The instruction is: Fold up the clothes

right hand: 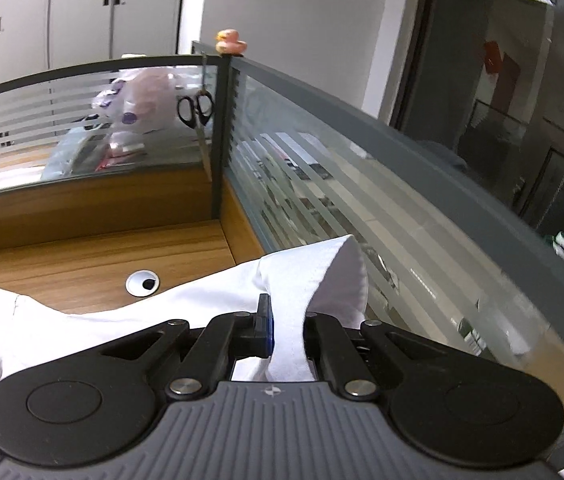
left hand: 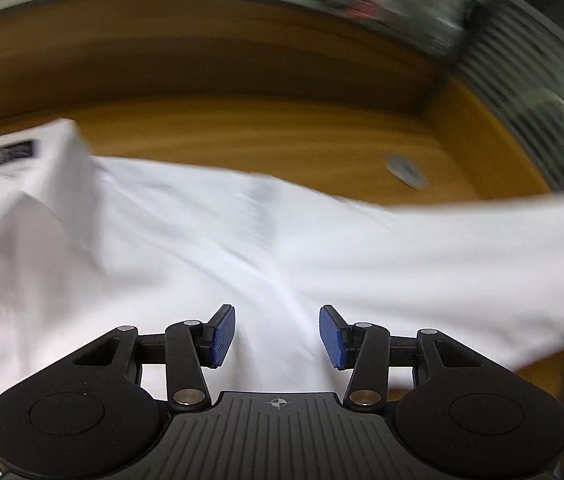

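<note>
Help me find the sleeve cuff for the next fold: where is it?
In the right wrist view, the cuff is clamped in the right tool, raised near the striped glass partition, right of the desk's cable hole.

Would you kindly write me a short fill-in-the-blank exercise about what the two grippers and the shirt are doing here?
1. The right gripper is shut on the shirt's ____.
2. The left gripper hangs ____ above the white shirt, gripping nothing.
3. The shirt lies on a ____ desk.
4. A rubber ____ sits on top of the glass partition.

Missing words: cuff; open; wooden; duck
</note>
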A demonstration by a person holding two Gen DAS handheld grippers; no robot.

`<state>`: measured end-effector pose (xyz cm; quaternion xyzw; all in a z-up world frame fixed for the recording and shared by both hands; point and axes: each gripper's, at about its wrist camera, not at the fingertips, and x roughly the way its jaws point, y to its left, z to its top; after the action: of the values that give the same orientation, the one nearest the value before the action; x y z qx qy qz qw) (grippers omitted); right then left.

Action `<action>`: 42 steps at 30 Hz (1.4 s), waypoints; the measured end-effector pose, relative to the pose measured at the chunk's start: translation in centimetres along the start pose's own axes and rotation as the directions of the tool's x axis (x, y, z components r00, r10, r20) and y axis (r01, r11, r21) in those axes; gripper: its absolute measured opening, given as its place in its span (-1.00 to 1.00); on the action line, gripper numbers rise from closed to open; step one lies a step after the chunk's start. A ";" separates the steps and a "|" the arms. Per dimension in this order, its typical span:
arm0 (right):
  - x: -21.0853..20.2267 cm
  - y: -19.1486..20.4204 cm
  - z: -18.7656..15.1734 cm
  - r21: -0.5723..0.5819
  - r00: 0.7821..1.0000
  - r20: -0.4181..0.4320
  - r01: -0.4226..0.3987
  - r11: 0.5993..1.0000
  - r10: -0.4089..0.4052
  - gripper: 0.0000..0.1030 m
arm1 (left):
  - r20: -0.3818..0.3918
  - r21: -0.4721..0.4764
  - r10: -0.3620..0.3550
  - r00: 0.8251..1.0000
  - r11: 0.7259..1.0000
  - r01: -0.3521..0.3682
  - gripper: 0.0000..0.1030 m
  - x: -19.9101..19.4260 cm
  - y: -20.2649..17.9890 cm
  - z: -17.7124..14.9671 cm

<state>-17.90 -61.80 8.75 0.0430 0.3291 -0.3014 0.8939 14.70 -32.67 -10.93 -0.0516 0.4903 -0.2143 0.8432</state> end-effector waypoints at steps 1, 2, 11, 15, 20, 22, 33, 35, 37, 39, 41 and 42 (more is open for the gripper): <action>0.0 0.4 0.4 -0.012 1.000 0.001 -0.001 1.000 0.001 -0.95 | -0.012 0.052 -0.015 1.000 0.999 0.015 -0.05 0.2 -1.3 -0.9; 0.0 0.7 0.7 -0.023 1.000 0.001 -0.001 1.000 0.001 -0.95 | -0.024 0.104 -0.029 0.999 0.994 0.031 -0.08 0.4 -2.6 -1.8; -1.3 3.0 3.7 -0.081 0.999 0.026 -0.019 0.997 0.021 -0.95 | -0.058 0.228 -0.043 0.997 0.972 0.055 0.11 2.8 -6.1 -3.5; -3.2 5.5 5.5 -0.127 0.996 0.070 -0.050 0.991 0.059 -0.95 | -0.017 0.143 -0.068 0.998 0.987 0.070 0.10 0.2 -3.9 -4.0; -6.5 10.6 7.8 -0.192 0.980 0.130 -0.126 0.973 0.153 -0.95 | 0.079 -0.037 -0.053 0.996 0.998 0.056 0.10 -6.6 1.8 -4.7; -7.6 13.7 8.5 -0.222 0.969 0.143 -0.168 0.960 0.203 -0.95 | 0.106 -0.074 -0.022 0.994 0.997 0.030 0.10 -9.5 4.5 -5.0; -10.3 33.8 5.0 -0.361 0.887 0.059 -0.409 0.838 0.459 -0.95 | 0.216 -0.304 0.053 0.975 0.952 0.016 0.22 -24.8 19.4 -8.3; -10.3 37.1 3.5 -0.368 0.873 0.019 -0.448 0.815 0.488 -0.95 | 0.231 -0.339 0.060 0.971 0.941 0.022 0.22 -26.6 21.4 -9.0; -10.2 40.4 2.0 -0.372 0.857 -0.021 -0.485 0.791 0.515 -0.95 | 0.248 -0.364 0.084 0.965 0.931 0.012 0.22 -28.3 23.1 -10.0; -10.1 43.8 0.5 -0.375 0.838 -0.062 -0.522 0.766 0.542 -0.95 | 0.256 -0.387 0.119 0.959 0.922 -0.011 0.22 -29.6 24.5 -11.0; -10.1 47.1 -1.0 -0.375 0.818 -0.102 -0.559 0.740 0.566 -0.95 | 0.253 -0.417 0.153 0.955 0.908 -0.036 0.22 -30.5 25.7 -12.1; -10.0 48.8 -1.7 -0.375 0.807 -0.122 -0.576 0.726 0.578 -0.95 | 0.249 -0.433 0.168 0.954 0.900 -0.046 0.22 -30.8 26.2 -12.7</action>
<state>2.77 -16.47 7.67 -0.0383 0.3516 0.0639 0.9332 -1.09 5.25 -0.52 -0.2353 0.4029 -0.0468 0.8832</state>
